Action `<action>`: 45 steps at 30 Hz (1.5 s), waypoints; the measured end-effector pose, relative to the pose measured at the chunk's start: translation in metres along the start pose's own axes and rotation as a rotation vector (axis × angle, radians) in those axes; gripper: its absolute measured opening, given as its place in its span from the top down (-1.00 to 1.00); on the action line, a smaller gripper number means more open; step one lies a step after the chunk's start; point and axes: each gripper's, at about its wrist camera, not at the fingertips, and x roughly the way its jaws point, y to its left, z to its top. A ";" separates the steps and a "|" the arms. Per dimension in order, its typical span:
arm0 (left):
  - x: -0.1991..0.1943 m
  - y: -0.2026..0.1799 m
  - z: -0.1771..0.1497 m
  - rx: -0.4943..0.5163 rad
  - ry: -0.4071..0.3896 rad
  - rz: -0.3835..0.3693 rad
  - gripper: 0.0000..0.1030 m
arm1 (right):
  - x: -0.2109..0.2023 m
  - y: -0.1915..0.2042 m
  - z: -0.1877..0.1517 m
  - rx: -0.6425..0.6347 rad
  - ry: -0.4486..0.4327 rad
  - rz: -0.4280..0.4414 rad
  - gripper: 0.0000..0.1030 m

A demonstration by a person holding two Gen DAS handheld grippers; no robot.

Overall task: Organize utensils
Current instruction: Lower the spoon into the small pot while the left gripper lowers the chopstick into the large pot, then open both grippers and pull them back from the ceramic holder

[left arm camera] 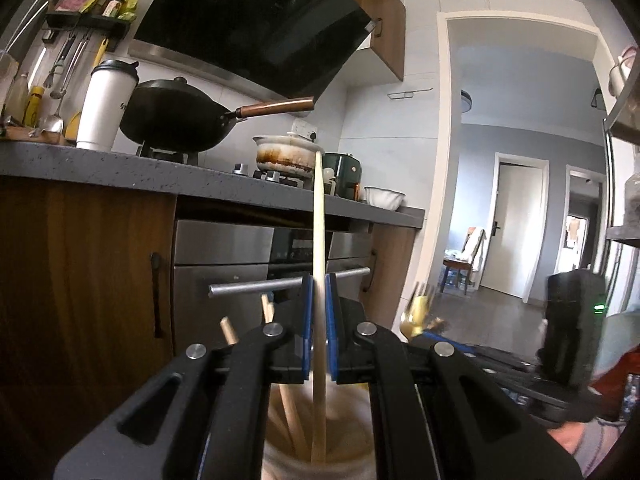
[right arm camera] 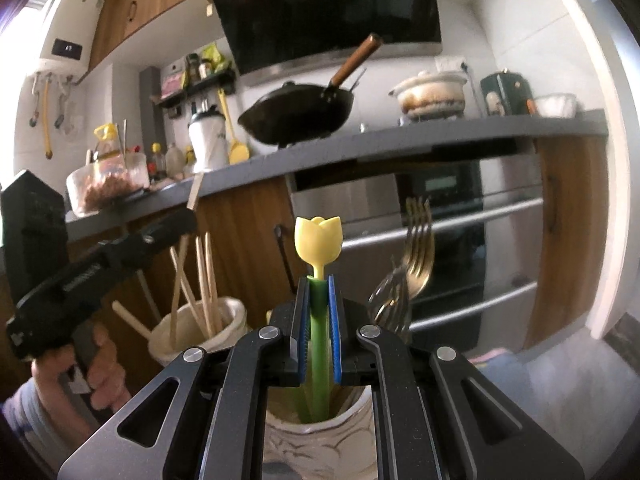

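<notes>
My left gripper (left arm camera: 319,292) is shut on a pale wooden chopstick (left arm camera: 319,216) that stands upright with its lower end in a cream cup (left arm camera: 340,458) holding other chopsticks. The same cup (right arm camera: 232,312) with several chopsticks shows in the right wrist view, under the left gripper (right arm camera: 188,216). My right gripper (right arm camera: 319,292) is shut on the green stem of a utensil with a yellow tulip-shaped end (right arm camera: 318,244); its lower end is inside a white patterned cup (right arm camera: 320,448). Gold forks (right arm camera: 416,248) stand in that cup too.
A grey counter (left arm camera: 120,168) runs across with a black wok (left arm camera: 176,120), white tumbler (left arm camera: 106,106) and stained pot (left arm camera: 286,156). Below are wood cabinet doors (left arm camera: 80,280) and an oven with a bar handle (left arm camera: 256,288). A doorway (left arm camera: 516,200) opens right.
</notes>
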 end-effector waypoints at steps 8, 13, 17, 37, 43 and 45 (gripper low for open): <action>-0.015 0.008 -0.019 0.002 0.131 0.037 0.88 | 0.016 0.002 -0.015 -0.026 0.119 -0.028 0.80; -0.013 0.002 -0.029 0.041 0.177 0.049 0.88 | 0.017 0.006 -0.017 -0.044 0.130 -0.042 0.79; -0.016 0.000 -0.031 0.048 0.187 0.060 0.73 | 0.009 0.008 -0.016 -0.044 0.120 -0.024 0.51; -0.084 -0.023 -0.078 0.086 0.259 0.140 -0.17 | -0.061 0.010 -0.050 -0.088 0.127 -0.107 -0.05; -0.091 -0.024 -0.092 0.095 0.242 0.205 -0.84 | -0.073 0.012 -0.062 -0.124 0.109 -0.122 -0.56; -0.092 -0.022 -0.093 0.088 0.232 0.219 -0.88 | -0.077 0.015 -0.065 -0.142 0.094 -0.126 -0.64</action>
